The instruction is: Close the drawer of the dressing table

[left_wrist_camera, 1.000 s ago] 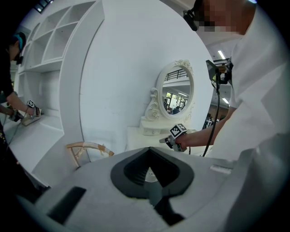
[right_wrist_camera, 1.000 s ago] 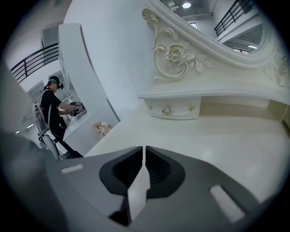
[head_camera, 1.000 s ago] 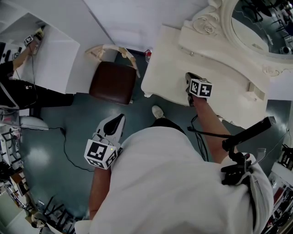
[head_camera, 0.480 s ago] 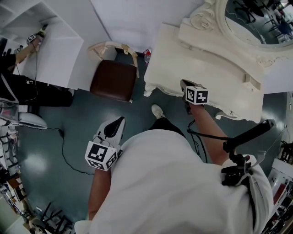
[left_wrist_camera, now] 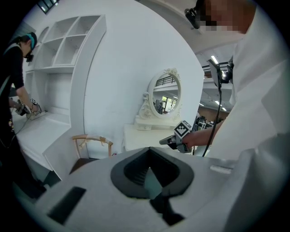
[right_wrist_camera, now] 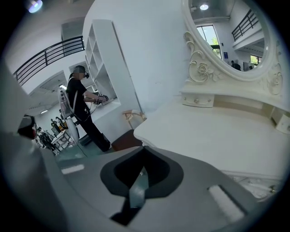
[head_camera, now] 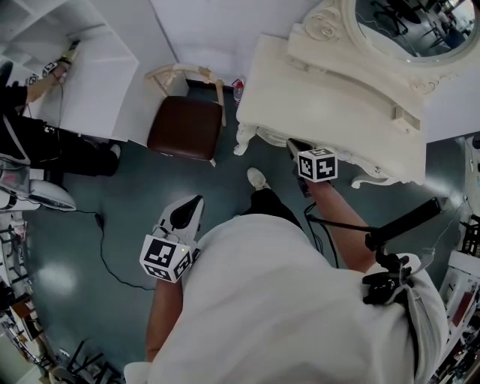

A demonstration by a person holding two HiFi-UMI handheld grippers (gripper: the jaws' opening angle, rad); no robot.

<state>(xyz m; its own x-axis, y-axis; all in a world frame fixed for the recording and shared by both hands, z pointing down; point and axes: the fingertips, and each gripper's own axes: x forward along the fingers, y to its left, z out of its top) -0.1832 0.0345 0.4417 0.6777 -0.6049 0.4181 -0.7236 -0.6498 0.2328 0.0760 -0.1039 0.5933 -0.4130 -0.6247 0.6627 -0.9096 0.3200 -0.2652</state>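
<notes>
The cream dressing table (head_camera: 322,82) with its oval mirror (head_camera: 405,22) stands at the upper right of the head view. My right gripper (head_camera: 291,142) hovers at the table's front edge, shut and empty, just off the carved apron. In the right gripper view the jaws (right_wrist_camera: 141,171) meet, with the tabletop (right_wrist_camera: 217,136) ahead of them. No drawer stands out from the table's front that I can see. My left gripper (head_camera: 197,201) hangs over the floor left of the table, shut on nothing (left_wrist_camera: 149,170). Its view shows the right gripper (left_wrist_camera: 165,142) before the table (left_wrist_camera: 140,138).
A stool with a brown seat (head_camera: 185,129) and wooden frame stands left of the table. A small bottle (head_camera: 238,90) sits on the floor by the table leg. Another person (head_camera: 30,142) works at a white shelf unit (head_camera: 97,82) far left. A cable (head_camera: 105,240) lies on the floor.
My right gripper has drawn back from over the tabletop to its front edge. The table has slid up and away in the head view. The left gripper keeps its spot in the picture.
</notes>
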